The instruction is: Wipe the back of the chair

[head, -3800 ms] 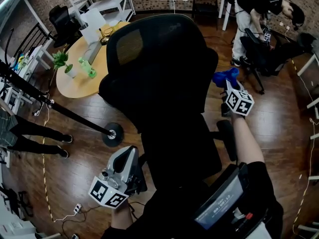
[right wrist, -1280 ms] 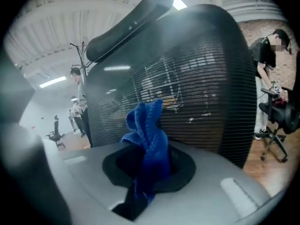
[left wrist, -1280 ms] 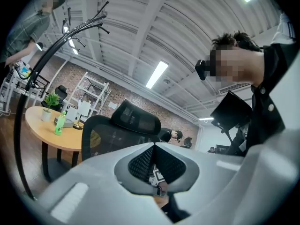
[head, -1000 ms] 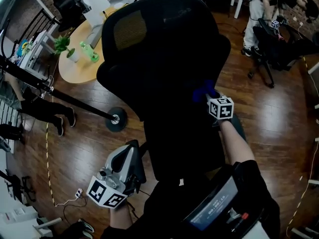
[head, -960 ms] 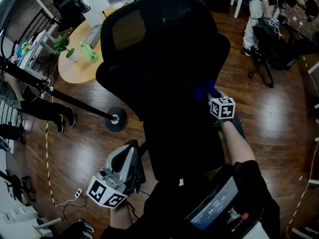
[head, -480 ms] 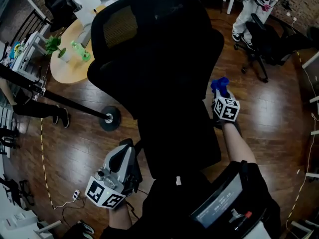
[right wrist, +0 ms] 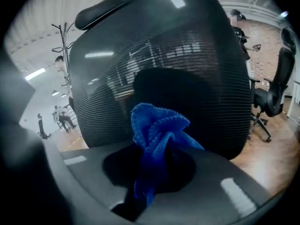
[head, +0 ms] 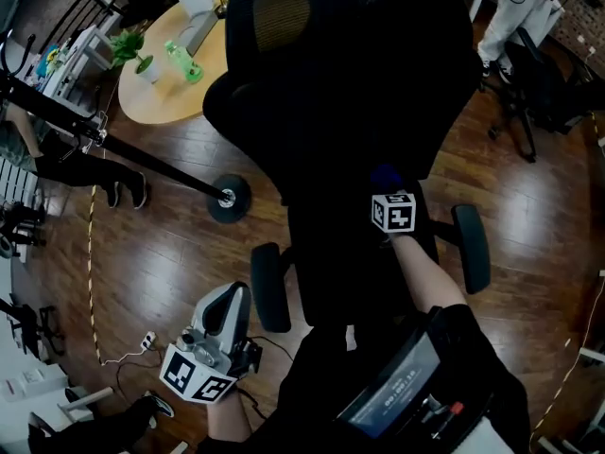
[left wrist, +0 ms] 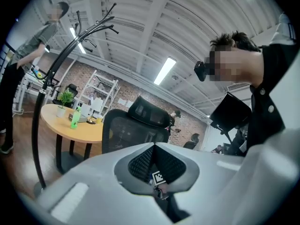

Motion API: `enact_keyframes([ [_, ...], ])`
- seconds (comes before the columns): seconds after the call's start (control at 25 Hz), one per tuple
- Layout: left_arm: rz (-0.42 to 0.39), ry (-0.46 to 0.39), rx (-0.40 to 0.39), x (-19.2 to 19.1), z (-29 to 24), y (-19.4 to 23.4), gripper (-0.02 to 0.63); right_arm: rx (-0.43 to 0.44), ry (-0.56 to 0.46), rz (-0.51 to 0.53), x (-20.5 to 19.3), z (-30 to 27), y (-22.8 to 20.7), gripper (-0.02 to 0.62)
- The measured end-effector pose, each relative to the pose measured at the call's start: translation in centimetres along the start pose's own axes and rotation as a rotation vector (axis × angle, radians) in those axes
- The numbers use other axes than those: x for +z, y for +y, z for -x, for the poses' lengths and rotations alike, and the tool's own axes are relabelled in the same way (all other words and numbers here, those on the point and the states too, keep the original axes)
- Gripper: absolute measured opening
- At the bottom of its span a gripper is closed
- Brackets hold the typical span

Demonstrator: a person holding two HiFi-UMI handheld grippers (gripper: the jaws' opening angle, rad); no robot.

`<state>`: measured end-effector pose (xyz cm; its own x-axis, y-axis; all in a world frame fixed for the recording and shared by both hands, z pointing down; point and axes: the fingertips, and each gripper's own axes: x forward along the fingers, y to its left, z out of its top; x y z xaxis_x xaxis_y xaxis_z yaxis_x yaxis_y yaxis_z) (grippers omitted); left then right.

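The black mesh chair back fills the middle of the head view, its headrest at the top. My right gripper is shut on a bunched blue cloth, which it holds against the lower right part of the back. In the right gripper view the cloth sticks out of the right gripper and touches the mesh. My left gripper hangs low at the left behind the chair, its jaws together and holding nothing. In its own view it looks at the chair from the side.
Two armrests flank the seat. A round wooden table with a plant and a green bottle stands at the back left. A coat stand's base is on the floor, another chair at right.
My right gripper has carried the blue cloth from the chair's right edge inward and down over the back. The left gripper has stayed low at the left.
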<state>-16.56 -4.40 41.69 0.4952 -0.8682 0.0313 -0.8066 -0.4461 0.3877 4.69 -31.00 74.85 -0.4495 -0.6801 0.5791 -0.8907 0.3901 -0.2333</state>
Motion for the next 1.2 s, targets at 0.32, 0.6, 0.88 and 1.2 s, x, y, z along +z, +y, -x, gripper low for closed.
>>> enact_keyframes([
  [0.32,0.01,-0.015,0.072,-0.1,3.5,2.7,0.003,0.143,0.059,0.051,-2.4,-4.0,10.1,0.052],
  [0.6,0.021,-0.026,0.086,-0.1,4.5,3.9,0.003,0.262,0.107,0.136,-3.8,-5.4,16.2,0.052],
  [0.88,0.025,-0.016,0.073,-0.6,3.3,3.5,0.003,0.663,0.106,0.321,-4.4,-3.0,26.9,0.052],
  [1.2,0.015,-0.005,0.093,-1.2,2.6,2.5,0.003,0.361,0.185,0.217,-6.1,-6.0,15.2,0.052],
])
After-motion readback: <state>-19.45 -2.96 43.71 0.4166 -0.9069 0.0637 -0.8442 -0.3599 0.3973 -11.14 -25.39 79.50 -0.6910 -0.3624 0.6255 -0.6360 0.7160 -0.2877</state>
